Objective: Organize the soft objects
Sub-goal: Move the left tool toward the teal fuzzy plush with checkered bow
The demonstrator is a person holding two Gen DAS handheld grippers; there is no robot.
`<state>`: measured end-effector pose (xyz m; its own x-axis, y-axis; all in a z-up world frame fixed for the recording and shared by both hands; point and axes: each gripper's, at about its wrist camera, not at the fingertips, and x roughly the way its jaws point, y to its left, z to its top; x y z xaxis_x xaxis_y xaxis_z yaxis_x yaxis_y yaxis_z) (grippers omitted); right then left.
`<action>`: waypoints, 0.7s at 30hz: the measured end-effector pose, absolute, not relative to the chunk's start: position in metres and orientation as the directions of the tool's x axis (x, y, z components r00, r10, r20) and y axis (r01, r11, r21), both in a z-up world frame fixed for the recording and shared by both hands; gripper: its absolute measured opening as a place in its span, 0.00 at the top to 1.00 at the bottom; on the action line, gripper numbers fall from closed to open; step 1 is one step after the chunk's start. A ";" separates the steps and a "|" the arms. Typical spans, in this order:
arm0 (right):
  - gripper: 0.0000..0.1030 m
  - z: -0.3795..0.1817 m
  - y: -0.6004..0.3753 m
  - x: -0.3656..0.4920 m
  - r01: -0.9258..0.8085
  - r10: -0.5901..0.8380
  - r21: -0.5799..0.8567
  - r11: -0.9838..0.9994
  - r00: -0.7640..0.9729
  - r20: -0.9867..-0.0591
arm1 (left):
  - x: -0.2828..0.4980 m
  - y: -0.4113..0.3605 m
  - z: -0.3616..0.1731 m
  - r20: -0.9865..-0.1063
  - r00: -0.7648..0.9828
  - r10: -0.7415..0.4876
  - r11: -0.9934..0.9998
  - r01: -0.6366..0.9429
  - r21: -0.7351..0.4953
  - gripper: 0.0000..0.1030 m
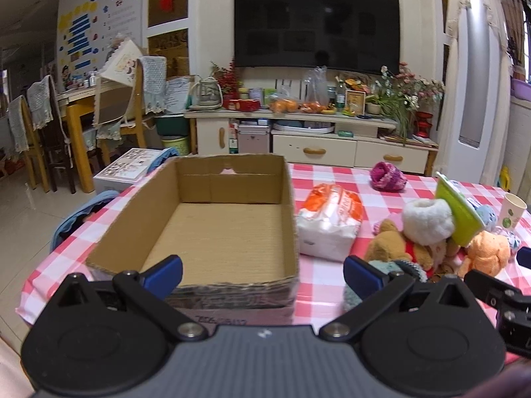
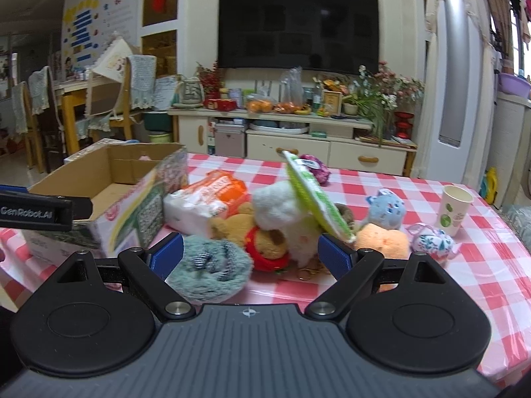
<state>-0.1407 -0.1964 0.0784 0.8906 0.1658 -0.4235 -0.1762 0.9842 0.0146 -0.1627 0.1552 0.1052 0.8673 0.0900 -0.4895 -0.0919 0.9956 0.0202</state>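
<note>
An empty cardboard box [image 1: 219, 229] stands on the checked table; it also shows in the right wrist view [image 2: 109, 179]. My left gripper [image 1: 262, 273] is open and empty at the box's near wall. A pile of soft toys lies to the right: a brown bear in red [image 2: 262, 238], a white plush [image 2: 282, 209], a grey-green fluffy thing [image 2: 209, 268], an orange plush [image 2: 381, 240] and a blue plush [image 2: 386, 207]. My right gripper [image 2: 250, 257] is open just in front of the pile, with the grey-green thing and the bear between its fingers.
A tissue pack [image 2: 205, 202] lies between box and pile. A green packet [image 2: 315, 195] leans on the white plush. A paper cup [image 2: 453, 209] and a small floral pouch [image 2: 431, 242] sit at the right. A purple knitted thing [image 1: 386, 177] lies farther back.
</note>
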 end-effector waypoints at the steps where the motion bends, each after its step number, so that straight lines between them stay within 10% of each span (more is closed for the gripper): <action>1: 0.00 0.079 -0.196 -0.141 -0.187 0.176 0.014 0.982 0.890 -0.421 | -0.164 0.158 0.105 -0.489 0.867 0.093 0.995 -0.096 0.018 0.01; 21: 0.00 0.055 -0.262 -0.123 -0.017 0.032 0.037 0.999 0.896 -0.444 | -0.163 0.114 0.085 -0.493 0.869 -0.030 0.994 0.078 0.076 0.01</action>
